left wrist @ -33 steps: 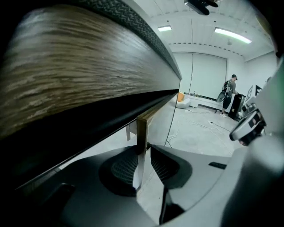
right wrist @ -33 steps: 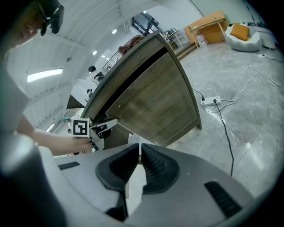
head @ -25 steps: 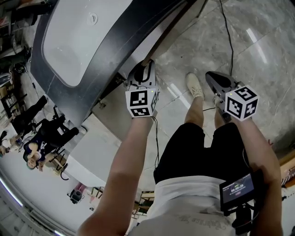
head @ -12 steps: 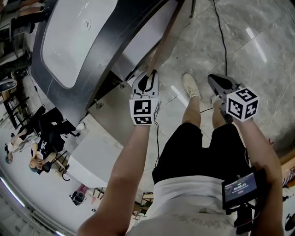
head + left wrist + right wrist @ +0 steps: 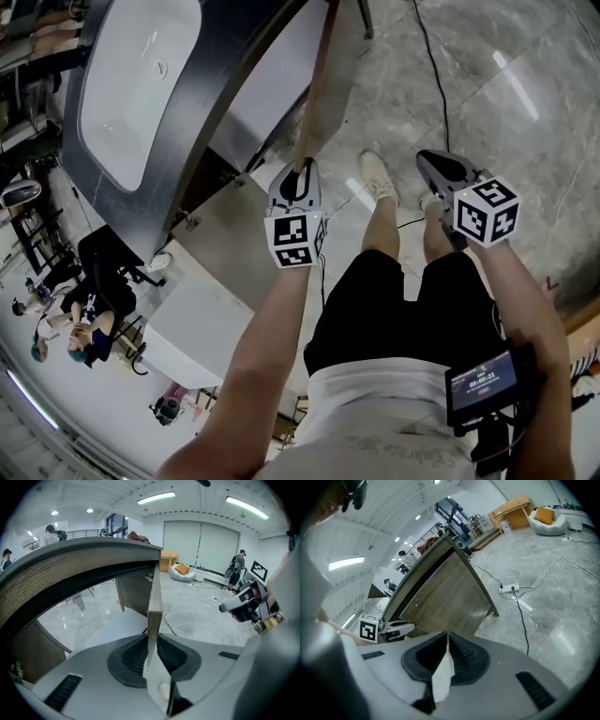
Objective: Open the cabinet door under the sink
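Only your head view looks down into the sink [image 5: 141, 84]. It sits in the dark table [image 5: 225, 94] at 11 o'clock, and the top edge of the cabinet door [image 5: 317, 94] swings out from under it.

Only the left gripper view shows the grip itself. The left gripper [image 5: 153, 648] has the door's free edge between its jaws, which have just been closing and now clamp narrowly on the wood.

Only the right gripper view gives you the door's broad wood-grain face, at 11 o'clock from its own jaws. It also shows a power strip [image 5: 508, 588] lying on the floor [image 5: 553, 620] at 2 o'clock. The right gripper [image 5: 446, 644] has its jaws almost together with nothing in them. In the head view it hangs over the floor at 2 o'clock, well apart from the door.

You have one door, one sink, two grippers and two marker cubes [image 5: 293, 241], one on each gripper. There is also one power strip and one small screen [image 5: 483, 380] at your waist, at 5 o'clock.

The door stands upright. From your head, its top edge is the long line. It runs from 12 o'clock down toward the centre, with the far end under the table and the free end pointing at you, where the left jaws meet it. In the left gripper view it is edge-on, a thin vertical strip rising from the jaws to the table's underside.
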The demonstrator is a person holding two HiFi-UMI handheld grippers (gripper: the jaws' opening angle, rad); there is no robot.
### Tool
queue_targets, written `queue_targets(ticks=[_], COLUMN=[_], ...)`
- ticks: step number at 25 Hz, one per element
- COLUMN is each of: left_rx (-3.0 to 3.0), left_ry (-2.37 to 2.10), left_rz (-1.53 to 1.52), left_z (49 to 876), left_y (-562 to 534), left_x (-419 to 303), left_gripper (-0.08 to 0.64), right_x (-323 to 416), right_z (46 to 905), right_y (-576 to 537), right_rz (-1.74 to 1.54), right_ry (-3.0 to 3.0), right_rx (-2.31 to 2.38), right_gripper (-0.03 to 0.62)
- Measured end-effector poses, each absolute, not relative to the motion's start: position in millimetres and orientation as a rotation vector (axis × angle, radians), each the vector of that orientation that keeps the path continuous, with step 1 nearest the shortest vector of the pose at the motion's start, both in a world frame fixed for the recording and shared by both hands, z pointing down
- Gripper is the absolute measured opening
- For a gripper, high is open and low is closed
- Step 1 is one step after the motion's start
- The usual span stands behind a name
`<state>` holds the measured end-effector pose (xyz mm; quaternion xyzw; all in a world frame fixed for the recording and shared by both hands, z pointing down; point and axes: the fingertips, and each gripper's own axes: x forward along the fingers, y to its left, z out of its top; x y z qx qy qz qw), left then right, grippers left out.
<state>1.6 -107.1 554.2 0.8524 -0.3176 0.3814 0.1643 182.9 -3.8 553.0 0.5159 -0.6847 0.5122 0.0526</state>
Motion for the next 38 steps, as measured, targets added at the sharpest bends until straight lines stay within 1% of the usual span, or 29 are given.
queue_targets(ticks=[6,19,30,38], left_rx=[2.448,2.466,2.435,2.457], left_ry=[-0.855,-0.705,-0.747,-0.684], left_rz=[1.096,1.144,1.166,1.170], left_z=[552,553,552,552], left_y=[-86,-50,-28,-11], left_x=[23,49,74,102], left_gripper=[0.066,0.066,0.066,0.066], right_x=[210,232,254,272], right_z=[557,563,565,565], right_y=[16,39,54,70], right_rz=[1.566,1.616,1.645,1.661], right_ry=[-2.049,-2.004,-1.981,-1.975], right_rx=[1.603,1.672,1.720,1.732], right_gripper=[0.028,0.028,0.028,0.028])
